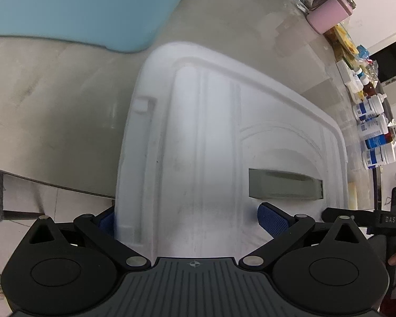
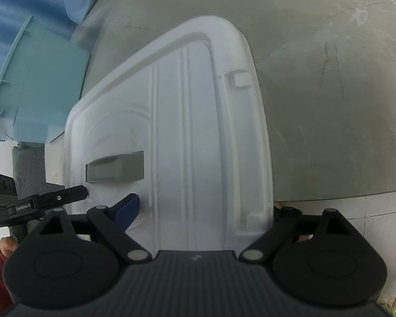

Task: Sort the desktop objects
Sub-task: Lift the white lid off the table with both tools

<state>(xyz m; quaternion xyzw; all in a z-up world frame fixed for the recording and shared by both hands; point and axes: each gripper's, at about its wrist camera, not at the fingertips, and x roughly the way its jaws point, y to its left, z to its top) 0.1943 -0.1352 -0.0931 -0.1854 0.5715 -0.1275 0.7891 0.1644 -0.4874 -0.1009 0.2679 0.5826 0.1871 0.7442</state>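
Note:
A large white plastic lid (image 1: 203, 137) with a grey handle slot (image 1: 285, 185) fills both views; it also shows in the right wrist view (image 2: 187, 132). My left gripper (image 1: 190, 222) grips the lid's near edge, one blue pad (image 1: 272, 220) on top and the other at the lid's left side. My right gripper (image 2: 203, 211) holds the same lid at its near edge, its left blue pad (image 2: 128, 210) on top and the right finger hidden behind the rim. The lid hangs partly over the grey table (image 2: 330, 105).
A light blue bin (image 2: 39, 79) stands at the left; it shows as a blue surface in the left wrist view (image 1: 74, 8). Several medicine bottles (image 1: 372, 132), boxes and a pink container (image 1: 330, 13) line the table's far right edge. White floor tiles (image 2: 356, 211) lie below the table edge.

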